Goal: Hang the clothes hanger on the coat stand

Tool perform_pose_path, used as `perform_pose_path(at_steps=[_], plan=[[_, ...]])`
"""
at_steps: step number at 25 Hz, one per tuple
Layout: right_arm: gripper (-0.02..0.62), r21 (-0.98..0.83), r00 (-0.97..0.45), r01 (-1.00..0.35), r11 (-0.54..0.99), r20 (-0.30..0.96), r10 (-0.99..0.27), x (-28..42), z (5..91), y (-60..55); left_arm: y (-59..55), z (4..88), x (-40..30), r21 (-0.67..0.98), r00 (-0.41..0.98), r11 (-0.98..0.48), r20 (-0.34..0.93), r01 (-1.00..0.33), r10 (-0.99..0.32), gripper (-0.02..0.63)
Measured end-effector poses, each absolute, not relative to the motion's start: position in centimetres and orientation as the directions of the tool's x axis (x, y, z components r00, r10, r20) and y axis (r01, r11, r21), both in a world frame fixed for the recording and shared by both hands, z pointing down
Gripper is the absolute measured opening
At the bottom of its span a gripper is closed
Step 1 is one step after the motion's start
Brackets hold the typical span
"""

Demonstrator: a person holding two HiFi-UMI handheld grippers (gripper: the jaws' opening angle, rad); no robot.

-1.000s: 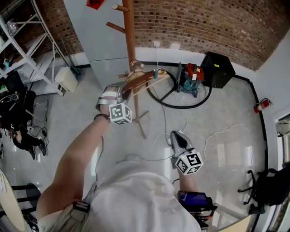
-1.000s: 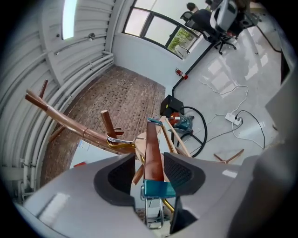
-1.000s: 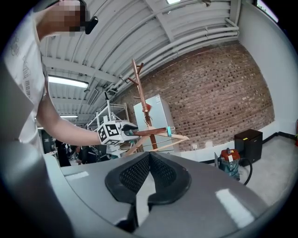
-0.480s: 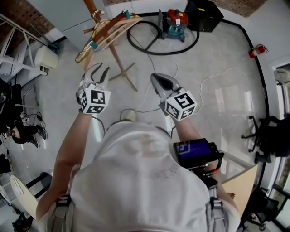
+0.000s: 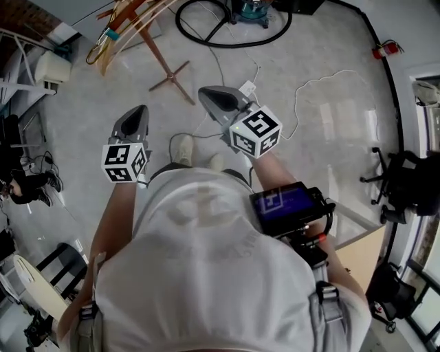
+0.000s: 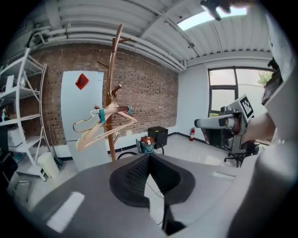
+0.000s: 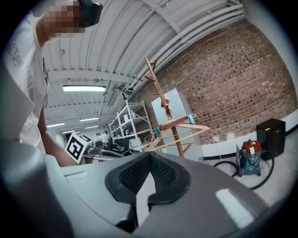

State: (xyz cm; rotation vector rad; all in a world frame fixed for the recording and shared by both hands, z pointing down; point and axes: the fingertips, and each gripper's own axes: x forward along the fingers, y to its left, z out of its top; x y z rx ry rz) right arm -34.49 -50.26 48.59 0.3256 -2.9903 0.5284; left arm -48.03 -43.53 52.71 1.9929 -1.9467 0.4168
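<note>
The wooden clothes hanger point(image 5: 122, 26) with teal clips hangs from a peg of the brown coat stand point(image 5: 152, 49) at the head view's top left. Both gripper views show the hanger point(image 6: 104, 122) point(image 7: 179, 128) on the stand point(image 6: 113, 88) point(image 7: 164, 109), well away from the jaws. My left gripper point(image 5: 135, 117) is held near my body, apart from the stand. Its jaws have just been closing and are now shut on nothing point(image 6: 149, 156). My right gripper point(image 5: 210, 96) is also shut and empty point(image 7: 150, 154), pointing toward the stand.
A red and teal vacuum cleaner point(image 5: 251, 8) with a black hose point(image 5: 206, 40) sits behind the stand's base. A white cable point(image 5: 311, 81) trails over the floor. White shelving point(image 6: 21, 116) is at the left, an office chair point(image 5: 400, 187) at the right.
The left gripper let go of the hanger at the stand, drew back toward my body and shut. The hanger stayed on the stand. The right gripper shifted a little forward.
</note>
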Motion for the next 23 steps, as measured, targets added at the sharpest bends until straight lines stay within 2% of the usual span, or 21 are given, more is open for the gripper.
perform_pose_path(at_steps=[8, 23], plan=[[0.014, -0.384, -0.977, -0.21, 0.899, 0.115, -0.179, -33.0, 50.9, -48.4, -41.4, 53.5, -44.6, 0.061, 0.064, -0.044, 0.394, -0.997, -0.917, 0.002], [0.014, -0.354, -0.956, -0.286, 0.89, 0.165, -0.242, -40.2, 49.6, -43.2, -36.9, 52.7, -50.9, 0.064, 0.171, -0.158, 0.389, -0.985, -0.905, 0.002]])
